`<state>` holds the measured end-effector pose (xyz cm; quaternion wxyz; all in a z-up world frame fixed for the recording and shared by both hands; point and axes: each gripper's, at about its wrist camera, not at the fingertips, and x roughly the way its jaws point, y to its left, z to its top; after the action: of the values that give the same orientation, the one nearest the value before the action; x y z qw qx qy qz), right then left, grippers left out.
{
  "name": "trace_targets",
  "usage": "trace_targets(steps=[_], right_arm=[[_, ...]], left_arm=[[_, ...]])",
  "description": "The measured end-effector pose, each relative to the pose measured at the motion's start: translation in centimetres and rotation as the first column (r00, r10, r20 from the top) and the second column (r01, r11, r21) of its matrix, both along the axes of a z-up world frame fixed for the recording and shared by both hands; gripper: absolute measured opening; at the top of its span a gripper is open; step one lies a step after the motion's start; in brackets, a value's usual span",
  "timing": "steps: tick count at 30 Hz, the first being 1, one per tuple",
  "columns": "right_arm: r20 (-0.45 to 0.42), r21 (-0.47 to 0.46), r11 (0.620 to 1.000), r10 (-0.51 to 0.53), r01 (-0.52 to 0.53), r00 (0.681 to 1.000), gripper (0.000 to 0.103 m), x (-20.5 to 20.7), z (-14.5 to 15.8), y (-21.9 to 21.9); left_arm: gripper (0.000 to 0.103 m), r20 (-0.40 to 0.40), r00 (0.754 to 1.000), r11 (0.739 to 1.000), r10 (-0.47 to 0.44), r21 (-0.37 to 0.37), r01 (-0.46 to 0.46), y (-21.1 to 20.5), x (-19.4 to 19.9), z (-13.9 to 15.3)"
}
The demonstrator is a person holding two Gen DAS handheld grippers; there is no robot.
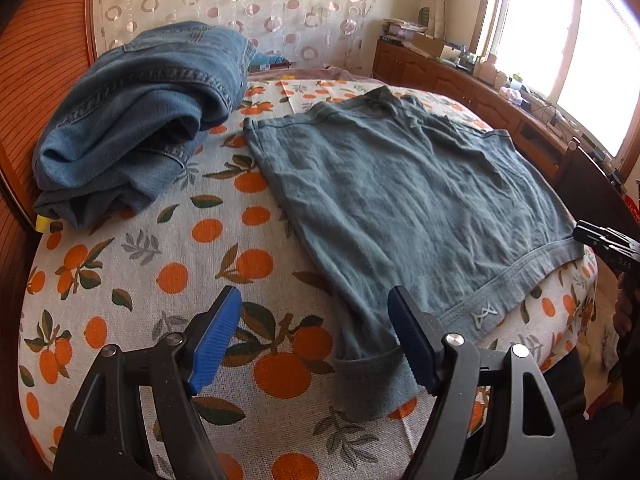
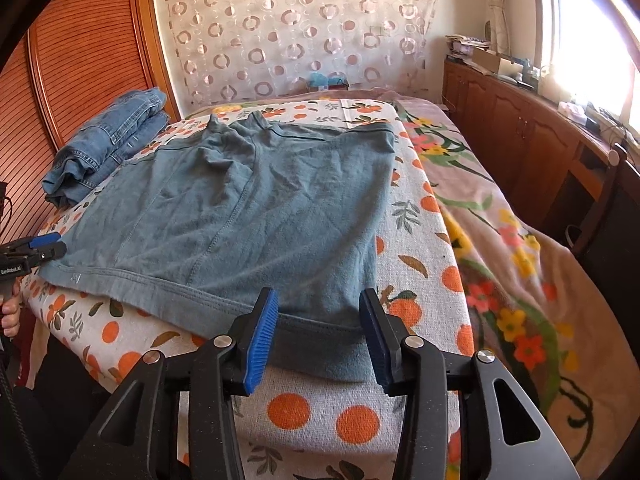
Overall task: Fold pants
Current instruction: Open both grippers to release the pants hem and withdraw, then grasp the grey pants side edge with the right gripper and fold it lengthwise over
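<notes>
Both grippers were matte black plastic with triangular cut-outs in their arms and round silver screws at the pivots. The left gripper (image 1: 316, 340) and right gripper (image 2: 318, 340) each carried ribbed blue pads (image 1: 214, 340) on the jaws. White lettering marked the bodies, and bare skin showed on the hand (image 2: 10, 314) gripping a handle.

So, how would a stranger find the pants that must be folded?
Look at the bed with the orange-print cover. The pants lie flat in its middle, grey-green and soft. The jeans beside them are blue denim and already folded in a stack.
</notes>
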<state>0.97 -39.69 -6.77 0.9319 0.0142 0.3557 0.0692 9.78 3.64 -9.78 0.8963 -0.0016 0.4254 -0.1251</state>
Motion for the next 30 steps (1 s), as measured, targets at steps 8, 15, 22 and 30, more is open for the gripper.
trace_targets(steps=[8, 15, 22, 30], right_arm=[[-0.048, -0.014, 1.000, -0.021, 0.021, 0.999, 0.045, -1.2, -0.7, -1.4], [-0.037, 0.007, 0.999, -0.038, 0.039, 0.999, 0.045, -1.6, -0.6, -2.0], [-0.023, -0.012, 0.999, -0.050, 0.050, 0.998, 0.045, -1.6, -0.9, -1.7], [-0.007, 0.037, 0.999, -0.005, 0.005, 1.000, 0.013, -1.7, -0.5, -1.9]], left_arm=[[0.079, 0.036, 0.999, 0.999, -0.011, 0.041, 0.009, -0.4, -0.3, -0.4], [0.085, 0.058, 0.998, 0.996, -0.022, 0.084, 0.017, -1.2, -0.2, -0.7], [0.087, 0.073, 0.997, 0.997, -0.009, 0.082, 0.003, -1.2, -0.3, -0.8], [0.088, 0.051, 0.999, 0.996, -0.001, 0.085, -0.004, -1.4, 0.1, -0.7]])
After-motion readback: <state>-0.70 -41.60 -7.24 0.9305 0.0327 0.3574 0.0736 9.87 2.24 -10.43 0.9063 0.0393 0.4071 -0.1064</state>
